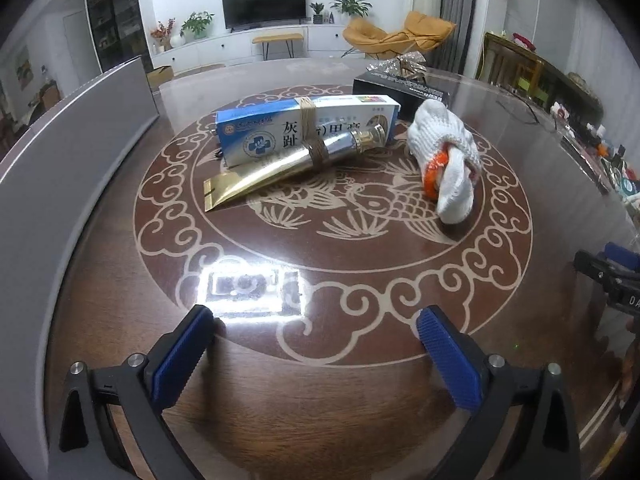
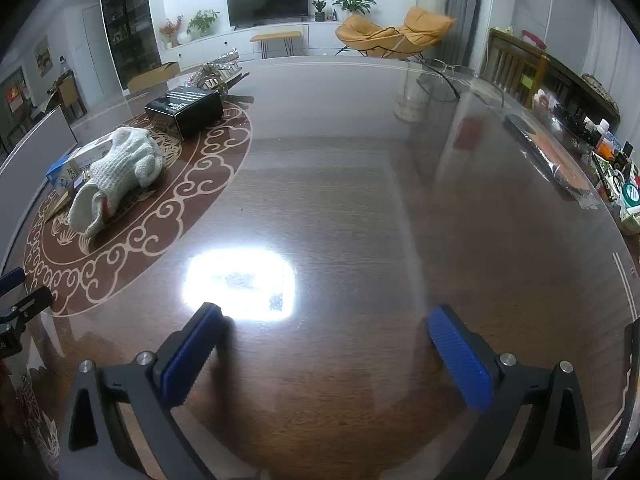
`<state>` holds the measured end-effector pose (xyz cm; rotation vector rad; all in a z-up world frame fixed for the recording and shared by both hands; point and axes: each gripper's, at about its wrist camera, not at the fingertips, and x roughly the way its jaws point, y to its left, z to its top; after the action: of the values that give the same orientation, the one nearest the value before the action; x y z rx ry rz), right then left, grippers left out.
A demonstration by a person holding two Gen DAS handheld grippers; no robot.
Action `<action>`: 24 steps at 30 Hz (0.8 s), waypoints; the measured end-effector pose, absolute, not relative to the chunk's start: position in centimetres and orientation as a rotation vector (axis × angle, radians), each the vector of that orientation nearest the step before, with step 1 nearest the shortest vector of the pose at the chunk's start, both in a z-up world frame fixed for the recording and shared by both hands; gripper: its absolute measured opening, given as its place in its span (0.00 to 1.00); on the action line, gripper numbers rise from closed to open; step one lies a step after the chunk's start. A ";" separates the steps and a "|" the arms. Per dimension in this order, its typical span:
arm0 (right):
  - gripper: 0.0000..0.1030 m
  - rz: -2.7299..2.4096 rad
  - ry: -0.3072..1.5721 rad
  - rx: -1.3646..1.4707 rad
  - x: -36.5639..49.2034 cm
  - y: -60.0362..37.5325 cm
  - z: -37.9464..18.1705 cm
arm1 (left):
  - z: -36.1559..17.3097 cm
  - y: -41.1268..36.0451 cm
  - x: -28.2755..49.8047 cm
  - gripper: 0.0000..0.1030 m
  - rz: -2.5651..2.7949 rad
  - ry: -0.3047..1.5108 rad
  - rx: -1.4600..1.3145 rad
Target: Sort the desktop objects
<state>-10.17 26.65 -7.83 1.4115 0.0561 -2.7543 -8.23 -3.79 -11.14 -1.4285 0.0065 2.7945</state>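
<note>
Sitting at the far left in the left wrist view, a grey panel [image 1: 76,128] edging the glossy brown table [image 1: 320,392]; showing only as a sliver in the right wrist view. Lying near the middle of the table's carved fish medallion [image 1: 360,208], a blue-and-white ointment box [image 1: 280,124] bound with tan twine to a gold-and-silver tube [image 1: 280,164], plainly visible from the left wrist but mostly hidden behind the glove in the right wrist view. Resting just right of that bundle, a white knitted glove [image 1: 444,148] rolled up with an orange cuff showing, well apart from both tools. Standing behind the glove, a black carton [image 1: 404,90] with a glittery silver bow [image 1: 400,65] just beyond it. Hovering low over the near table, the left gripper [image 1: 316,332] spread wide, blue pads [image 1: 448,360] holding nothing. Peeking in at the right edge, part of the right gripper [image 2: 324,332], likewise released and empty over bare wood beside a bright lamp glare [image 2: 240,284]. Appearing only from the right wrist: folded eyeglasses [image 2: 448,72] at the far rim and a clear-wrapped dark item [image 2: 544,152] farther right.
</note>
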 end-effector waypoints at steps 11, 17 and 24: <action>1.00 -2.754 0.056 1.412 -10.2 26.6 -7.9 | -11.1 -3.6 -8.5 1.00 2.794 0.006 -1.430; 1.00 -2.754 0.056 1.412 -10.2 26.6 -7.9 | -11.1 -3.6 -8.5 1.00 2.794 0.006 -1.430; 1.00 -2.753 0.056 1.412 -10.2 26.6 -7.9 | -11.1 -3.6 -8.5 1.00 2.794 0.006 -1.430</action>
<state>-10.18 26.58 -7.87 1.4118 0.0563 -2.7534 -8.50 -3.59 -11.07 -1.4302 0.0063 2.7944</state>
